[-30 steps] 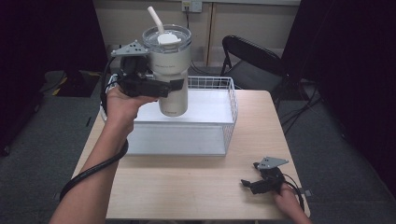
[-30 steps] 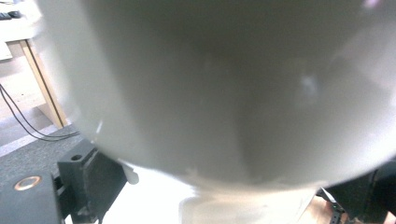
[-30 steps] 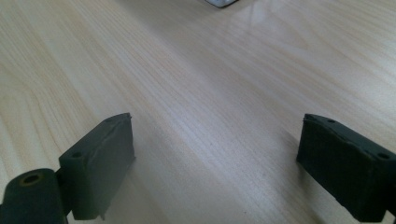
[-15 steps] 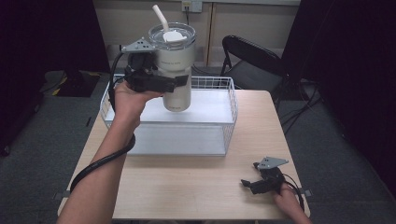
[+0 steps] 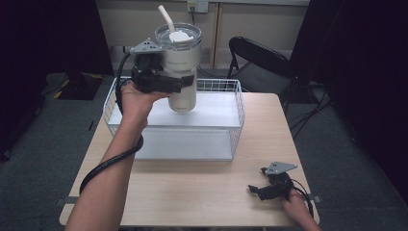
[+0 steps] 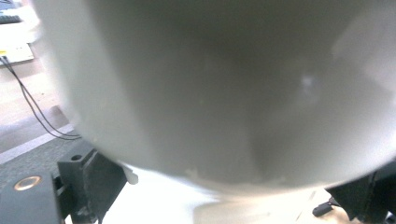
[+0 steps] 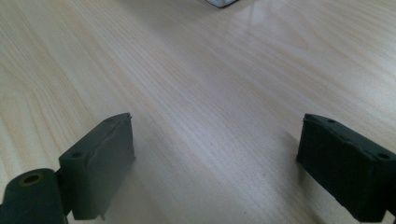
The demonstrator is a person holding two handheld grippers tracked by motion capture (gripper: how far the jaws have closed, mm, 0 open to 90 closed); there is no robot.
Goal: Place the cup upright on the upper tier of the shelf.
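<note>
High view: a large white tumbler [image 5: 182, 72] with a clear lid and a white straw [image 5: 166, 17] is in the air above the far part of the wire basket [image 5: 237, 122], upright, its bottom clear of the basket's white floor. The left claw [image 5: 182, 84] is clenched on the tumbler's body — its black jaws press the two sides just under the lid, and the person's left hand [image 5: 137, 98] holds the tool from the left side. A black cable runs from this claw down along the forearm.

In the left gripper view the tumbler's pale wall [image 6: 224, 88] is very close to the camera and blurred, with one black jaw at each lower corner.

The basket stands on the far half of the wooden counter [image 5: 202, 192]. The right claw [image 5: 256, 190] rests low on the counter near its right front corner, well apart from the basket. In the right gripper view its two jaws stand wide apart over bare wood [image 7: 210, 93] — it is released, with nothing between them.

A black folding chair [image 5: 260, 60] stands behind the counter.
</note>
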